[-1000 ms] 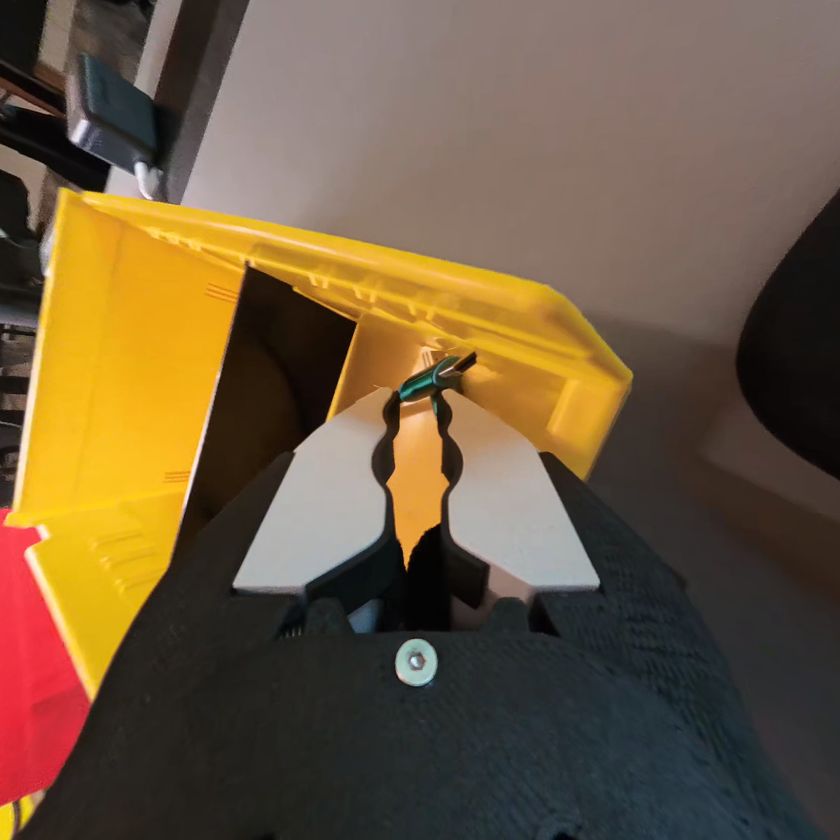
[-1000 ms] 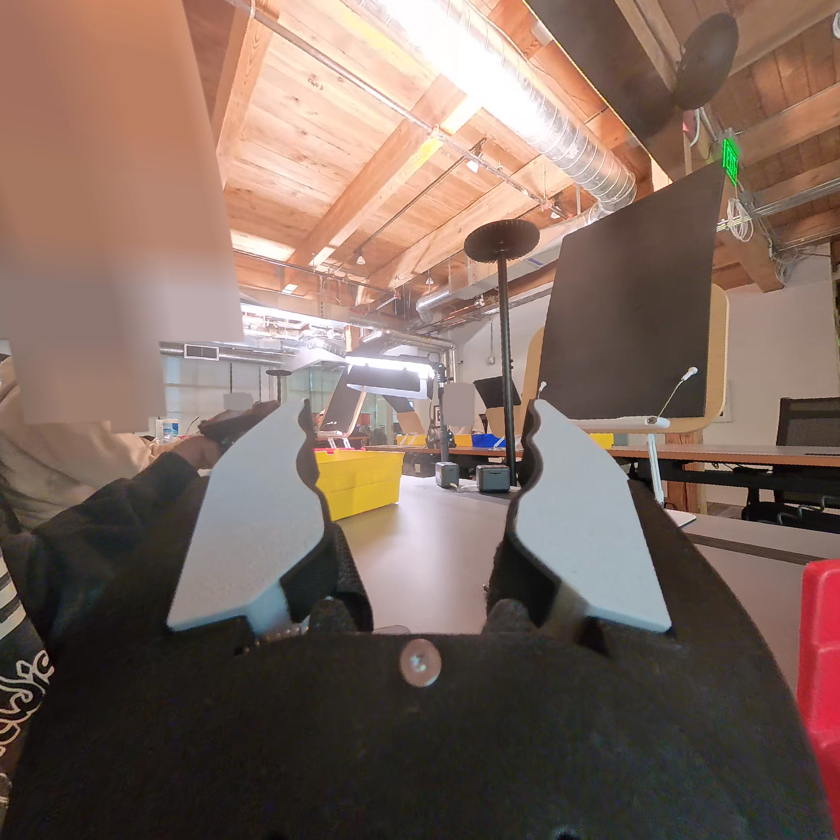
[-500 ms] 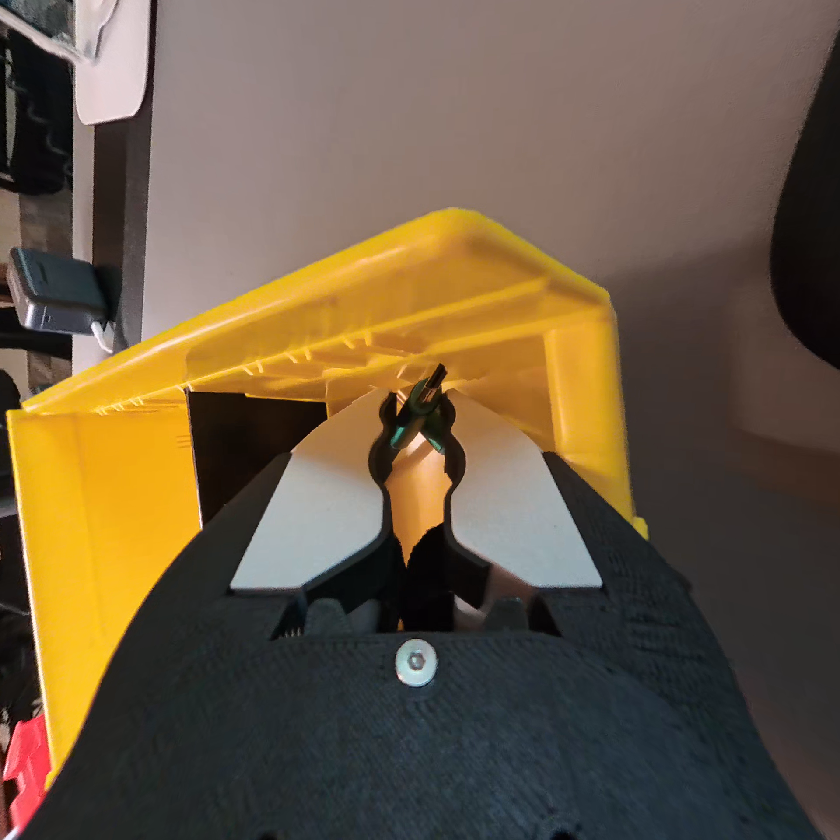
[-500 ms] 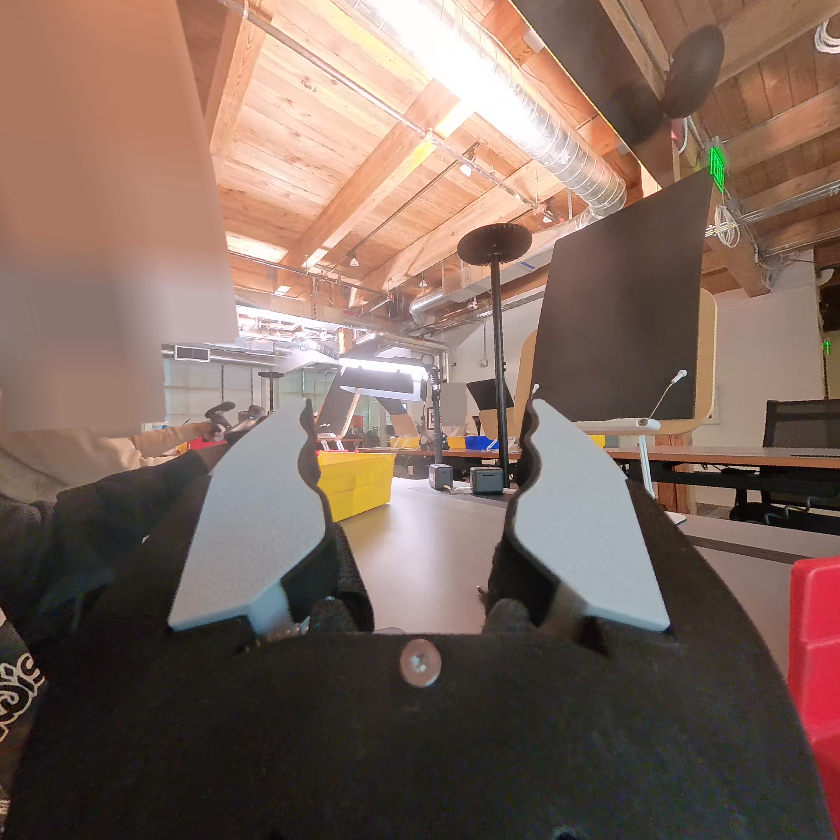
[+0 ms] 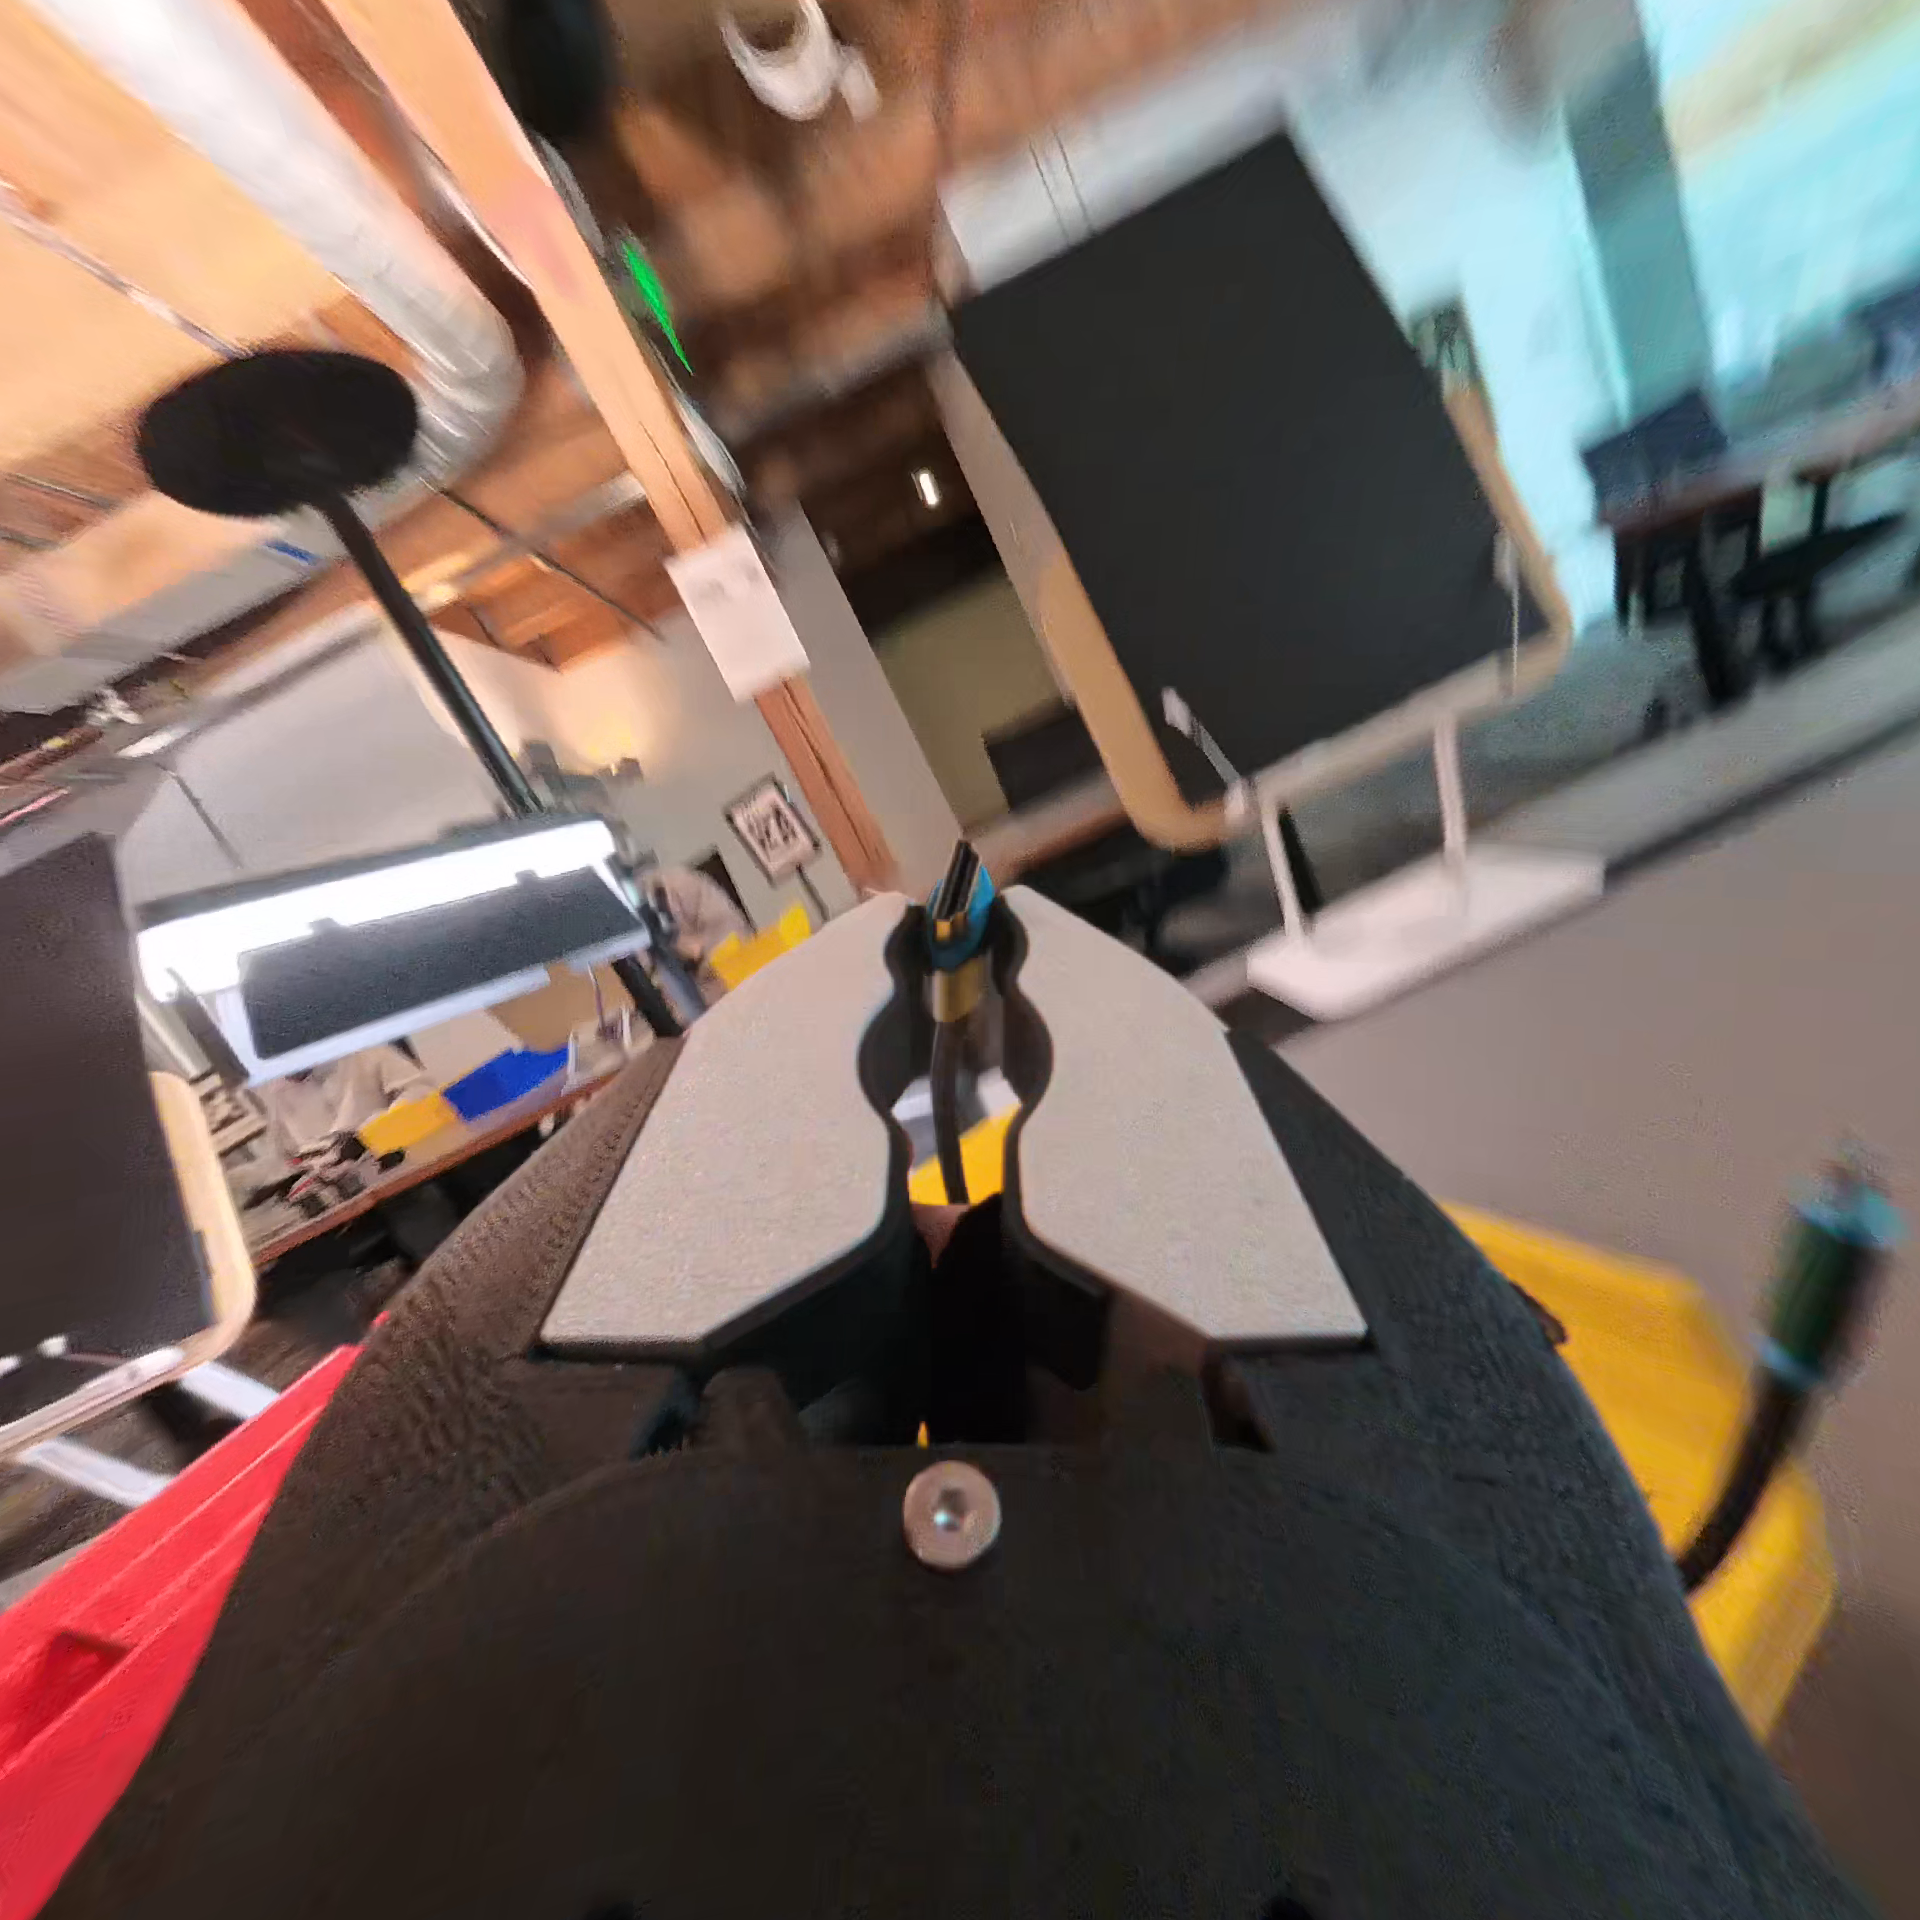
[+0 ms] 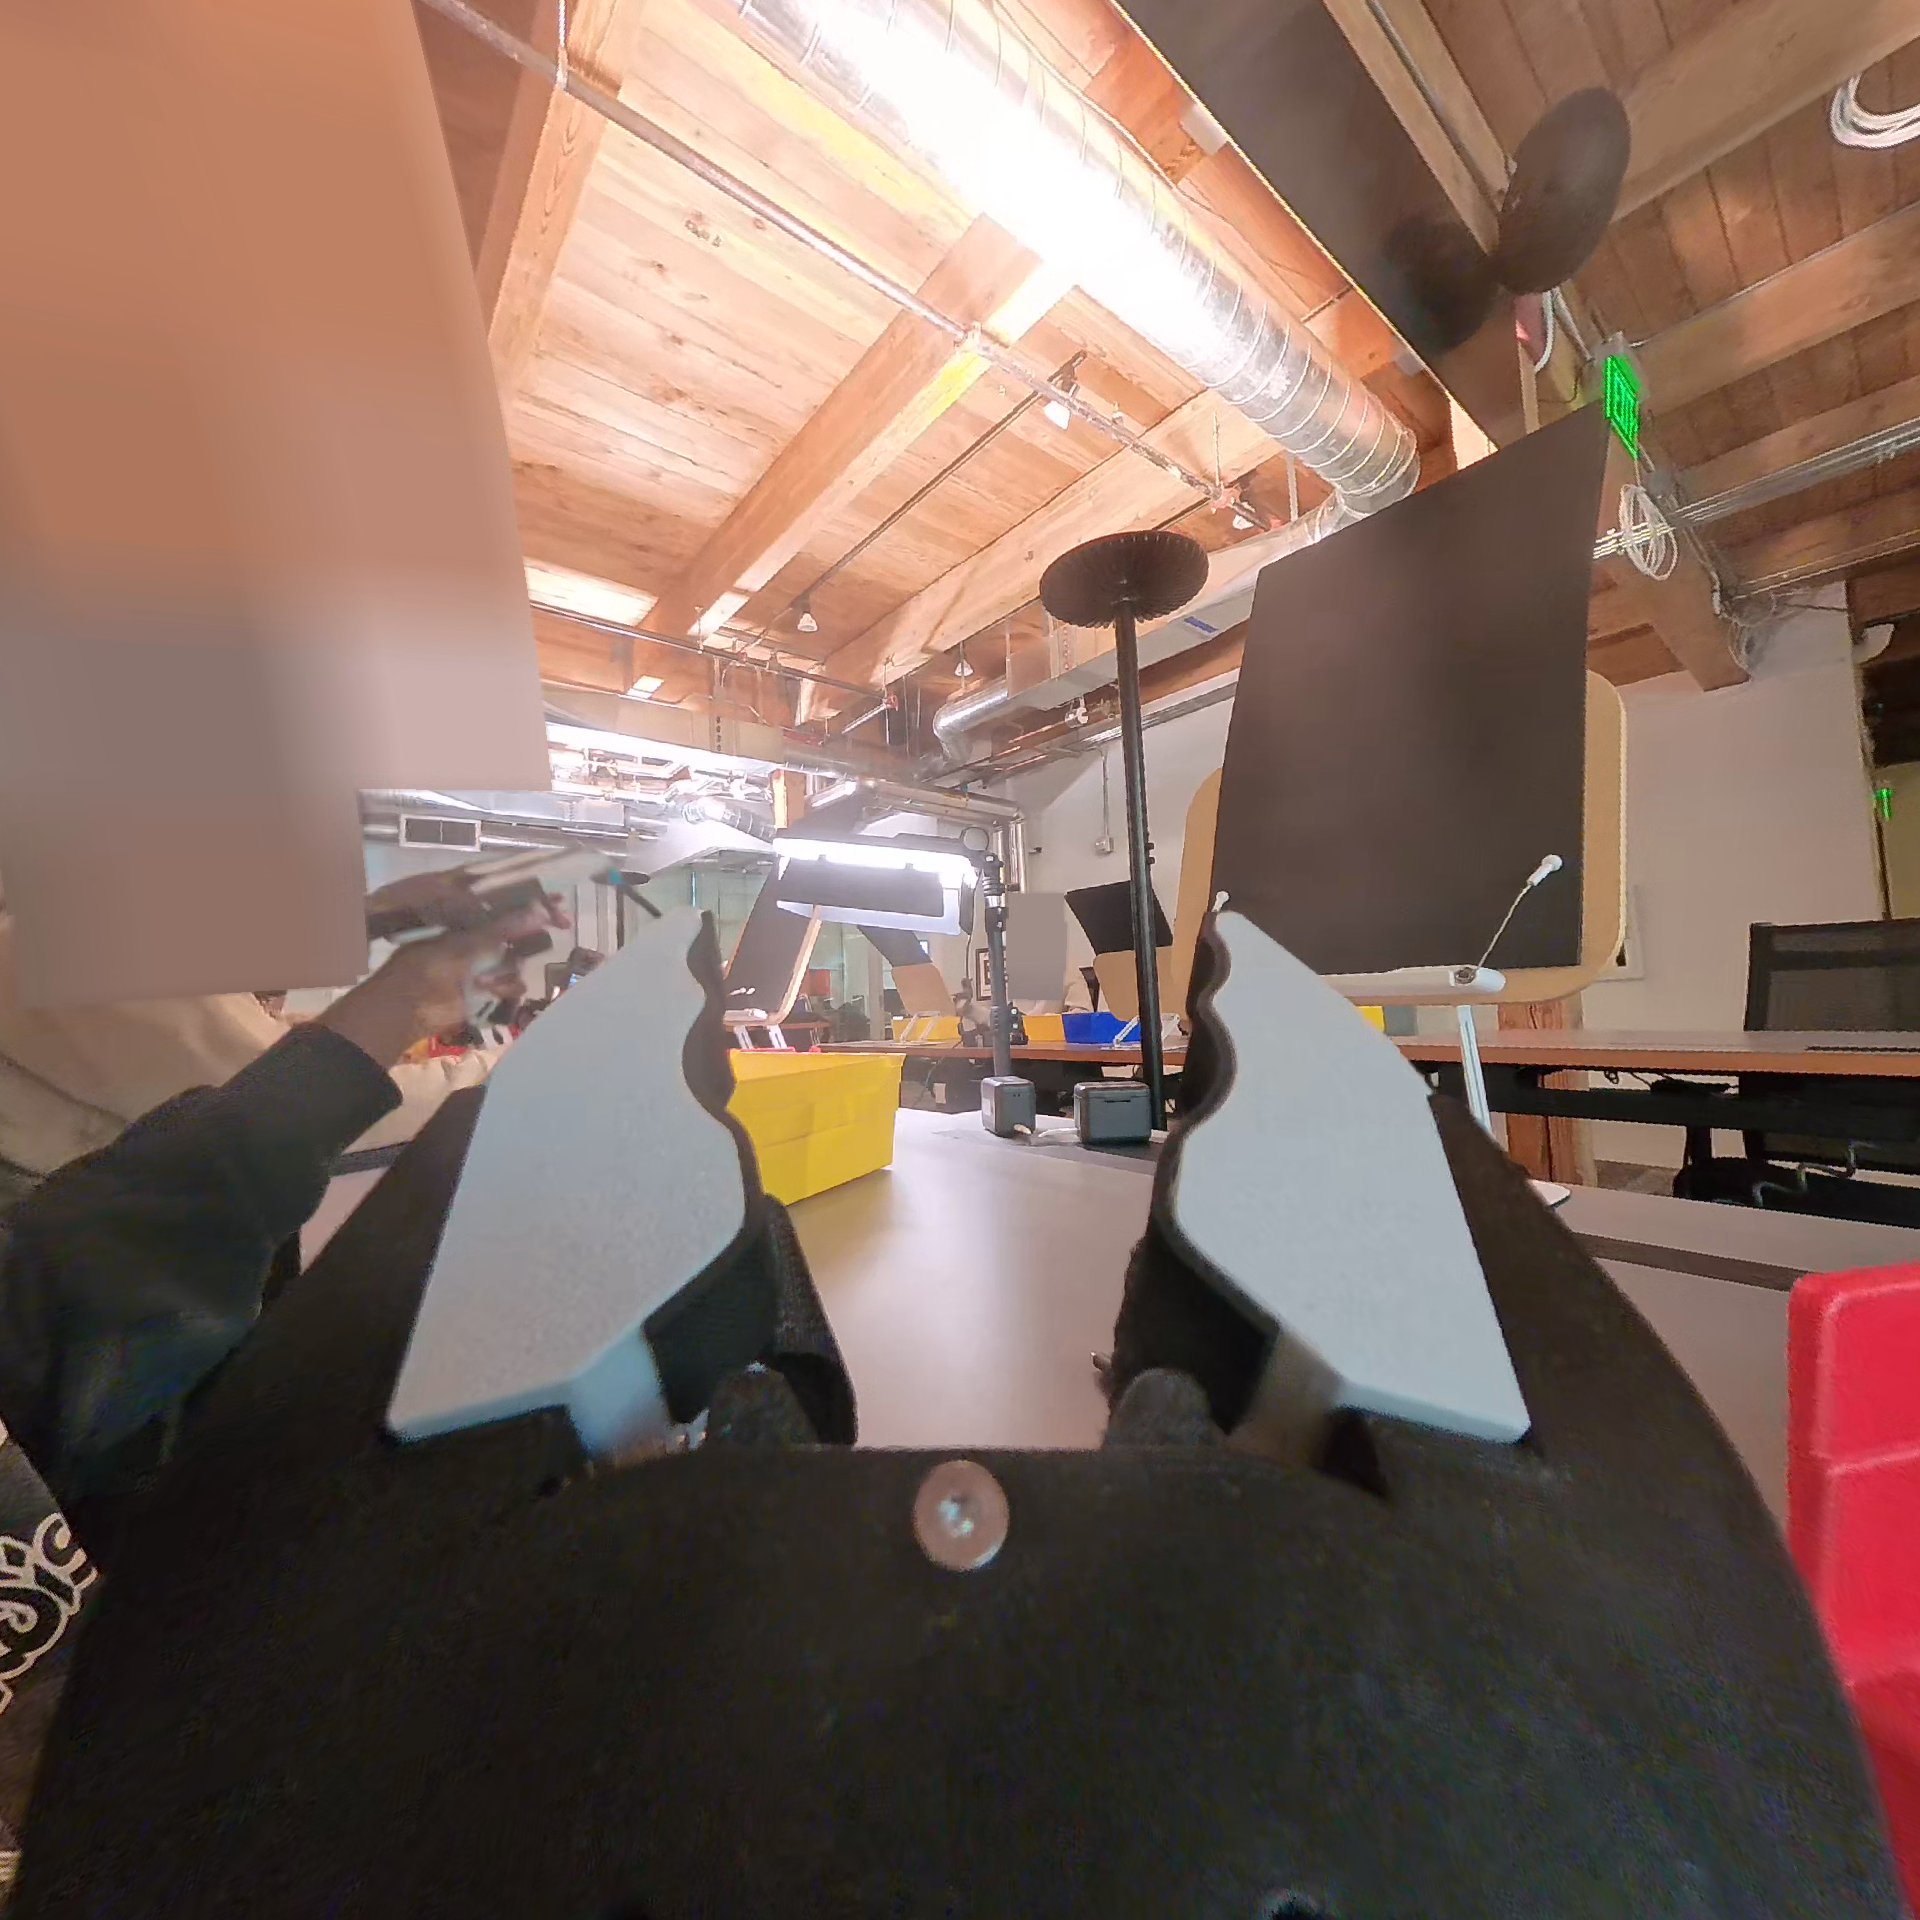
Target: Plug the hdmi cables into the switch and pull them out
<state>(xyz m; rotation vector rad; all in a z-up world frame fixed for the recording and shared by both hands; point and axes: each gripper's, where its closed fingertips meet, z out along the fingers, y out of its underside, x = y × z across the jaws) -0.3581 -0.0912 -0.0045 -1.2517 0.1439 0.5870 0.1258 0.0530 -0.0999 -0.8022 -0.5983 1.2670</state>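
Left gripper [image 5: 954, 940] clamps the HDMI plug [image 5: 958, 914] high above the yellow bin [image 5: 1621, 1382], right gripper [image 6: 951, 997] gapes empty over the tabletop [image 6: 966, 1247]; no switch visible, so keep that plug square before insertion.

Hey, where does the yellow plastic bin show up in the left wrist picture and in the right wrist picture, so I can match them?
Left wrist view: the yellow plastic bin sits low right, mostly hidden behind the left tongs.
Right wrist view: it stands on the grey table, left of centre, between the open right tongs.
Shared landmark: the black disc on a thin pole.
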